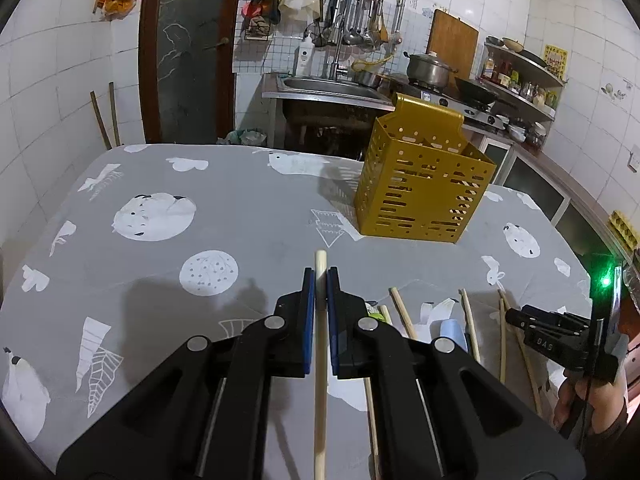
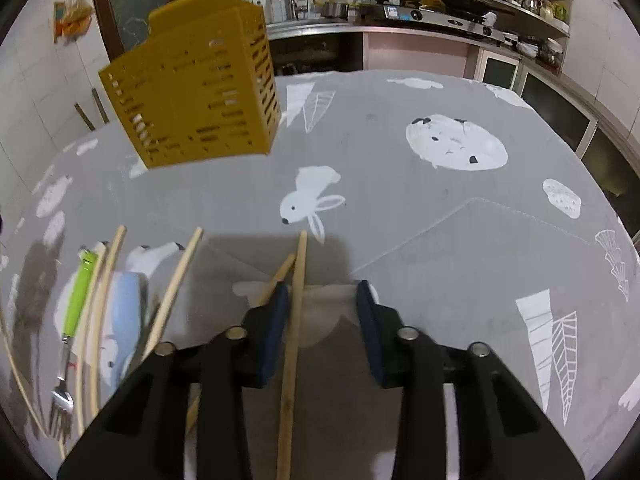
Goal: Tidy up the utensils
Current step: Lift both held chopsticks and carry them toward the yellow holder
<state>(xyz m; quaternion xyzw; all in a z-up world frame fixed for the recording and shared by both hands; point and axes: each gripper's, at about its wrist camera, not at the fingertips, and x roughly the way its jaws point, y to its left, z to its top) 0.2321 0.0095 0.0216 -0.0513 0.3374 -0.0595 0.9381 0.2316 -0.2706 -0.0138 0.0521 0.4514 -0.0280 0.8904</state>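
Observation:
A yellow perforated utensil holder [image 1: 424,184] stands upright on the grey patterned tablecloth [image 1: 240,208]; it also shows in the right wrist view [image 2: 192,92]. My left gripper [image 1: 320,280] is shut on a pale wooden chopstick [image 1: 320,360] that runs between its blue pads. My right gripper [image 2: 322,292] is open, low over the table, with a bamboo chopstick [image 2: 294,320] lying between its fingers next to the left pad. More chopsticks [image 2: 176,284] and a green-handled fork [image 2: 74,312] lie to its left.
A light blue utensil [image 2: 126,312] lies among the loose chopsticks [image 1: 470,324]. The right gripper body [image 1: 560,336] shows at the right edge of the left wrist view. A sink [image 1: 328,88], stove and shelves stand behind the table.

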